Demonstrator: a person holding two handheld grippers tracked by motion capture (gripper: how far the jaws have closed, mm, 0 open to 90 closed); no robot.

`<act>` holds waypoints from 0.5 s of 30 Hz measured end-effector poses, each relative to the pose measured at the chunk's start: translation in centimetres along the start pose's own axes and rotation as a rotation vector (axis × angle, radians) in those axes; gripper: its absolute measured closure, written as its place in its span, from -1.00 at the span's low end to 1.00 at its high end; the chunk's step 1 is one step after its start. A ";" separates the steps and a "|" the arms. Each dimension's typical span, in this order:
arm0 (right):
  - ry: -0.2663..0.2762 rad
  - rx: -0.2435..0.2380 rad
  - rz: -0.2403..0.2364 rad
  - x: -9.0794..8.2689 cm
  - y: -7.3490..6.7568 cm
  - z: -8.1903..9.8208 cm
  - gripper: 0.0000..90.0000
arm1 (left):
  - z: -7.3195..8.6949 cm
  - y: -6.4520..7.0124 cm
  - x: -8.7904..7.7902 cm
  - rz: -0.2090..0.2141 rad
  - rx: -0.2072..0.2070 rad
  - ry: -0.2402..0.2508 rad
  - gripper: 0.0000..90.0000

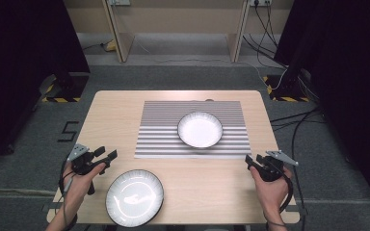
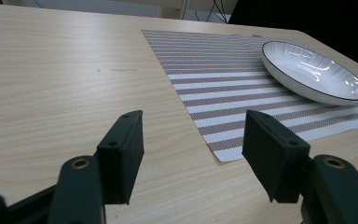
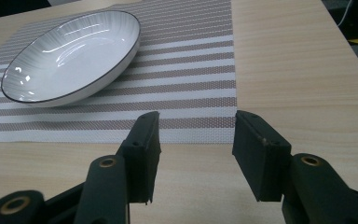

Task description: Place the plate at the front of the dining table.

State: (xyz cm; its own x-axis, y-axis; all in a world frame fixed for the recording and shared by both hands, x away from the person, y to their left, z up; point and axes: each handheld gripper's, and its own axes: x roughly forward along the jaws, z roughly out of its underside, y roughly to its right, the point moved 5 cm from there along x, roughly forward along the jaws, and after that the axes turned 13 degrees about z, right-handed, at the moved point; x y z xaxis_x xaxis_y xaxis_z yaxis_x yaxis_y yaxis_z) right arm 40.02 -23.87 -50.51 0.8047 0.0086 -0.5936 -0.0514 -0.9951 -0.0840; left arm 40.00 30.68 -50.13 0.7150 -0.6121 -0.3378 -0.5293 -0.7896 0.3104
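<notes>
A white bowl with a dark rim (image 1: 200,129) (image 2: 313,72) (image 3: 72,55) sits on a striped placemat (image 1: 164,132) (image 2: 214,79) (image 3: 186,70) in the middle of the wooden table (image 1: 115,110). A second, larger plate (image 1: 134,197) lies near the front edge, off the mat. My left gripper (image 1: 105,157) (image 2: 193,149) hovers open over bare wood left of the mat's near corner, just above that plate. At the mat's front right corner my right gripper (image 1: 249,162) (image 3: 196,140) is open too. Neither holds anything.
The table stands on grey carpet with dark curtains at both sides. Cables (image 1: 289,120) run over the floor at the right. Wooden furniture legs (image 1: 120,43) stand at the back.
</notes>
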 end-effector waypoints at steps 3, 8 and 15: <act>0.000 0.002 0.003 -0.2 0.3 0.3 0.14 | 0.2 -0.1 -0.5 -0.002 0.001 0.002 -0.16; -0.006 0.016 -0.002 -0.6 0.7 0.8 0.13 | 0.4 -0.6 -1.3 -0.021 -0.003 0.005 -0.16; -0.005 0.034 -0.001 -1.0 1.4 1.4 0.13 | 1.2 -1.2 -2.3 -0.040 -0.008 0.007 -0.16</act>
State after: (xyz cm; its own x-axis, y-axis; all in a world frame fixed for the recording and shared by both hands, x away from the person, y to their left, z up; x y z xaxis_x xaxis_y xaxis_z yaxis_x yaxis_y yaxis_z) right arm 38.36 -25.12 -51.14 0.8020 0.0101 -0.5972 -0.0704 -0.9913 -0.1113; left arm 38.42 32.97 -50.76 0.7383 -0.5801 -0.3440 -0.4969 -0.8128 0.3042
